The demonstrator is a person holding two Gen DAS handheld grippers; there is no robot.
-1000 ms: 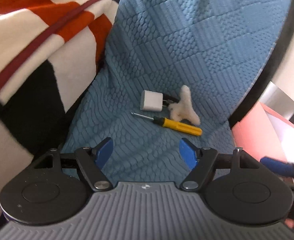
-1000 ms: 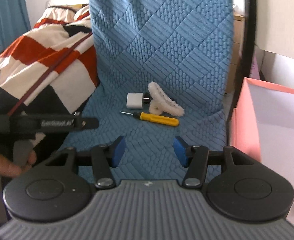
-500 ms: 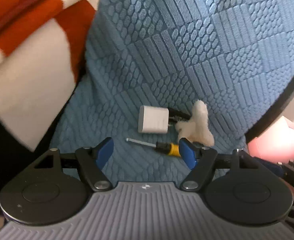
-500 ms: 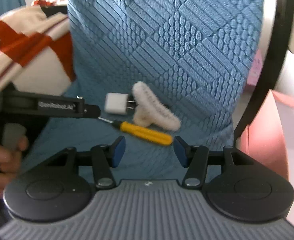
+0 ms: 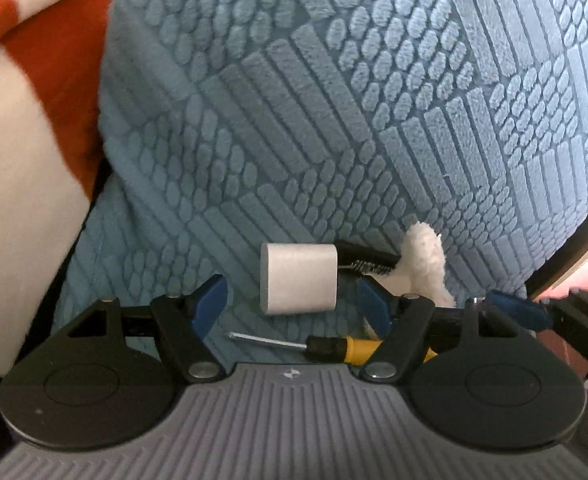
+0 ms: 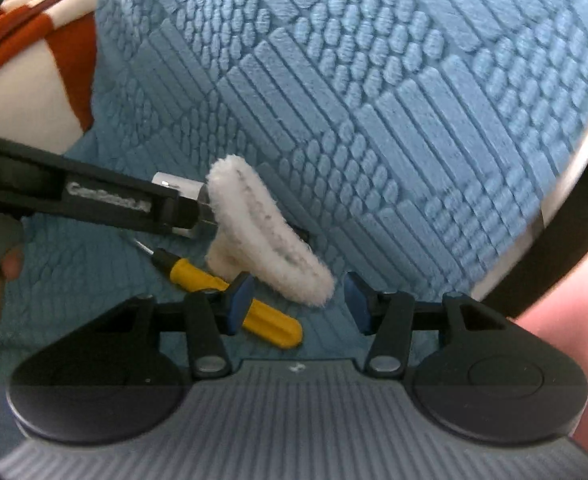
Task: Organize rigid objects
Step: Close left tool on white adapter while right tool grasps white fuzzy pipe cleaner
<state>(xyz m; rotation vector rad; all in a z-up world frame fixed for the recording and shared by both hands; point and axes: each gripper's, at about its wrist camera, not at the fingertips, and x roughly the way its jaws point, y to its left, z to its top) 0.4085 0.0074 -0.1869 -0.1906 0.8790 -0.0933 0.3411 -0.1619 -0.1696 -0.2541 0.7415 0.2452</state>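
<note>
A white charger plug (image 5: 298, 278) lies on the blue textured chair seat (image 5: 153, 240), just ahead of and between the open fingers of my left gripper (image 5: 294, 300). A yellow-handled screwdriver (image 5: 334, 346) lies under that gripper. A fluffy white hair claw (image 6: 261, 236) lies to the right of the plug, and its near end sits between the open fingers of my right gripper (image 6: 298, 304). The screwdriver (image 6: 229, 296) runs under the right gripper's left finger (image 6: 239, 300). The left gripper's body (image 6: 93, 200) hides most of the plug in the right wrist view.
A red, white and black blanket (image 5: 21, 120) lies to the left of the seat. The blue quilted backrest (image 6: 374, 80) rises behind the objects. A pink box (image 6: 574, 320) stands at the right beyond the chair's black rim (image 6: 566, 232).
Both grippers have moved forward and down toward the objects. The plug now sits at the left fingertips and the hair claw's end at the right fingertips. Both stay open.
</note>
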